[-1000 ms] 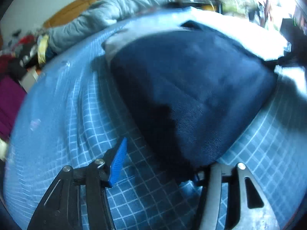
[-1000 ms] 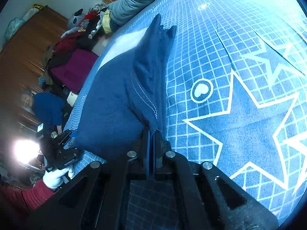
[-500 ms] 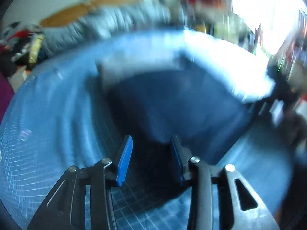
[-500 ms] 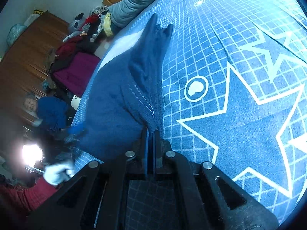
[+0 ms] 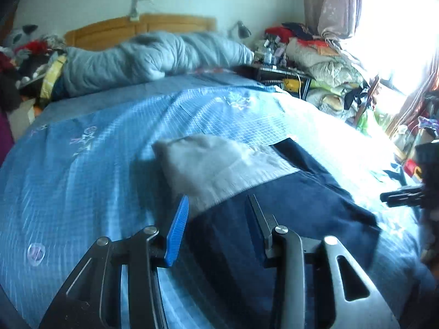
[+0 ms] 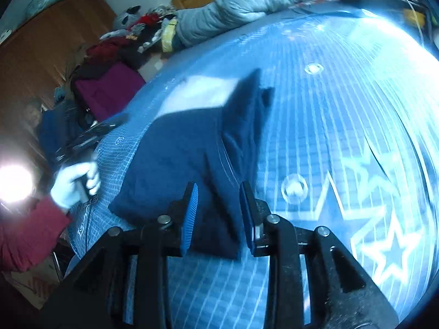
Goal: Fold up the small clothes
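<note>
1. At the far left of the left wrist view, a pile of clothes (image 5: 16, 63) sits beside a wooden headboard (image 5: 109, 28), with a grey quilt (image 5: 153, 57) rolled across the head of the bed.
2. A blue checked bedsheet (image 5: 82, 164) printed with stars covers the mattress.
3. In the middle lies the navy garment (image 5: 288, 213), folded into a flat block on the sheet, with a pale grey panel (image 5: 214, 170) at its far end.
4. The left gripper (image 5: 216, 227) hangs just above the garment's near edge, its blue-padded jaws parted to a middling width and holding nothing.
5. Further right, bedding is stacked by a bright window (image 5: 397, 27).
6. In the right wrist view, a white-gloved hand (image 6: 74, 183) with a red sleeve grips the other tool's handle at the left.
7. The garment (image 6: 192, 159) lies centre frame with a raised fold ridge along its right side.
8. The right gripper (image 6: 218, 213) sits over the garment's near corner, jaws parted narrowly, empty.
9. The fabric looks soft, light and limp, so it would probably sag and unfold if lifted by one point. Pinching through all layers at two near corners seems safest.
</note>
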`<control>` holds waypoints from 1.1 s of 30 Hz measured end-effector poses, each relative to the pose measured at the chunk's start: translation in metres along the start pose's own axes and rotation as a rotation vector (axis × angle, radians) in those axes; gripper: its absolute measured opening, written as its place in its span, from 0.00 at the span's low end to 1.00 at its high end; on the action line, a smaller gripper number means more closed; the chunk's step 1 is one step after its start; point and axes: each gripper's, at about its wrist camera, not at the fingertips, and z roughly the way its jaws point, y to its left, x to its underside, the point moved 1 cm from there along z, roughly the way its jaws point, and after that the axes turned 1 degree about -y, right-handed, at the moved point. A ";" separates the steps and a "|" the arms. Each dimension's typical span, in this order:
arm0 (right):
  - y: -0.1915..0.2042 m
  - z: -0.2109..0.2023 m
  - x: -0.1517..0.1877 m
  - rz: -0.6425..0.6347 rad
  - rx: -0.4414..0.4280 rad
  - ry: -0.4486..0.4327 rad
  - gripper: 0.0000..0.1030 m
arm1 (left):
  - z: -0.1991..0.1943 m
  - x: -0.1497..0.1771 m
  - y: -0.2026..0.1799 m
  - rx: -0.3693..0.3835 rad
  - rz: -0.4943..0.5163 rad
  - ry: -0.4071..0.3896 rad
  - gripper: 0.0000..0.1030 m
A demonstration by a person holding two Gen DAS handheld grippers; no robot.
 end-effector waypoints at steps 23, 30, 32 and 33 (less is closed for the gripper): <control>-0.045 0.159 -0.124 -0.019 0.155 0.132 0.44 | 0.142 -0.026 0.042 -0.127 -0.061 0.222 0.61; 0.032 0.057 -0.029 -0.250 0.146 0.076 0.43 | -0.007 0.028 -0.017 0.007 0.054 0.076 0.50; 0.037 0.040 0.002 -0.280 0.179 0.082 0.43 | -0.030 0.054 -0.033 0.010 0.075 0.090 0.50; 0.037 0.036 0.014 -0.274 0.184 0.088 0.43 | -0.037 0.073 -0.043 0.001 0.090 0.114 0.51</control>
